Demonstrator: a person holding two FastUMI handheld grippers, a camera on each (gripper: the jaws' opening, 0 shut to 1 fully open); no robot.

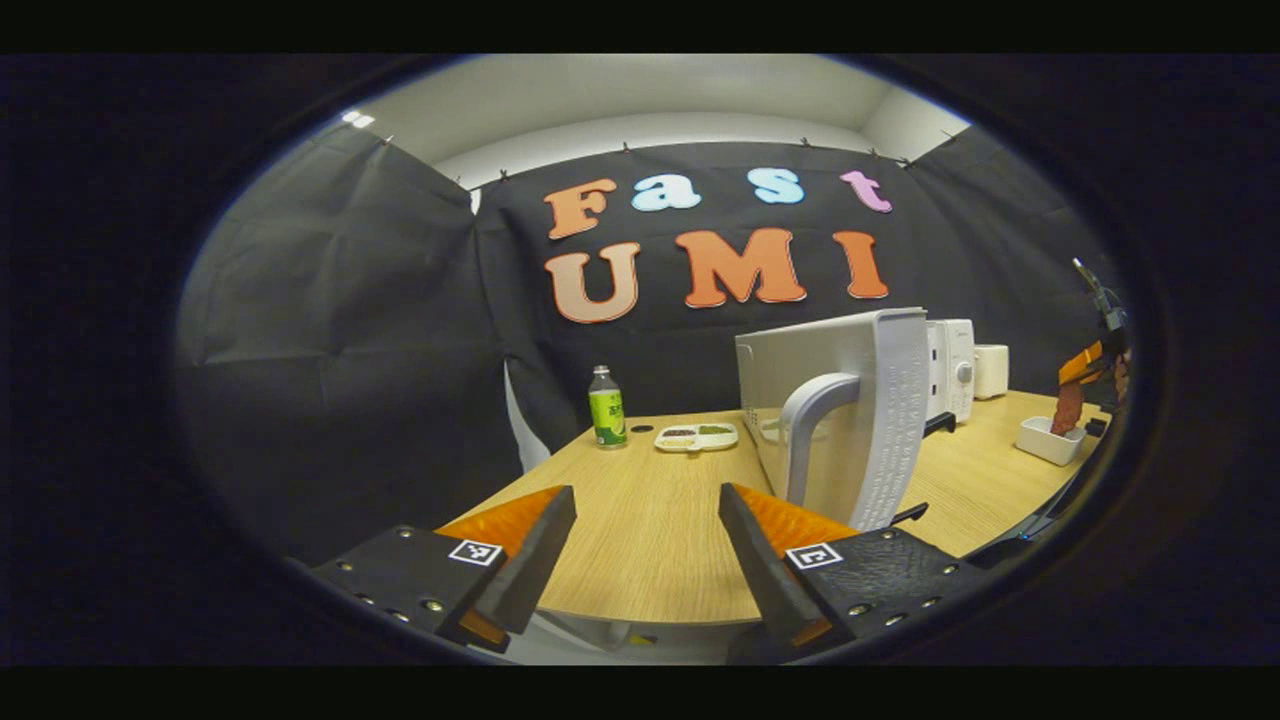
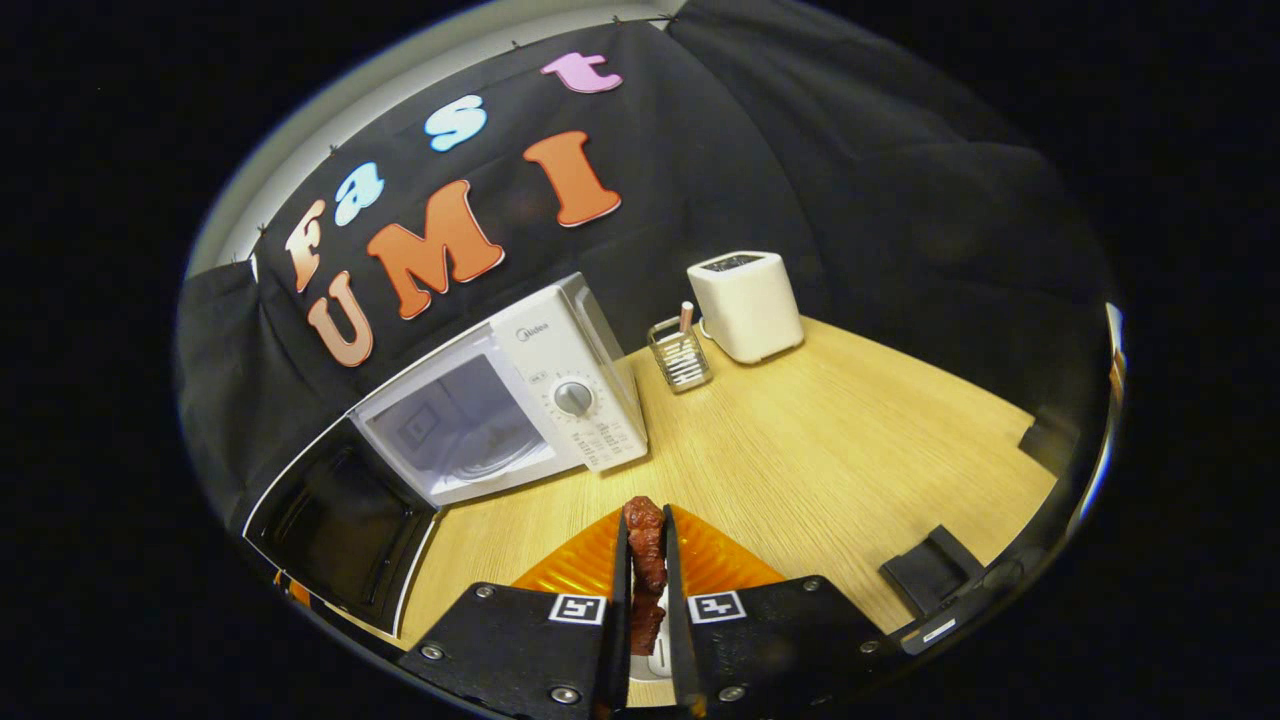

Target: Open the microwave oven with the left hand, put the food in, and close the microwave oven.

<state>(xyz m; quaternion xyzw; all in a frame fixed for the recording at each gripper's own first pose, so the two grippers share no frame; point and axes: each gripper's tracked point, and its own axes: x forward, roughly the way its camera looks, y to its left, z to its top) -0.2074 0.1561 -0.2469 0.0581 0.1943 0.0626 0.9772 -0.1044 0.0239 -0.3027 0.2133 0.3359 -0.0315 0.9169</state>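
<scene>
The food (image 2: 645, 560), a small reddish strip that looks light and soft, is pinched mid-length in the right gripper (image 2: 647, 610) near the open microwave (image 2: 520, 400), while the left gripper (image 1: 648, 560) gapes empty.

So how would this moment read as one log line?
microwave door: open | left gripper: open, empty | right gripper: shut on meat strip | food not yet inside

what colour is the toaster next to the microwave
White or cream, clearest in the right gripper view: the toaster stands beyond the microwave.
</scene>
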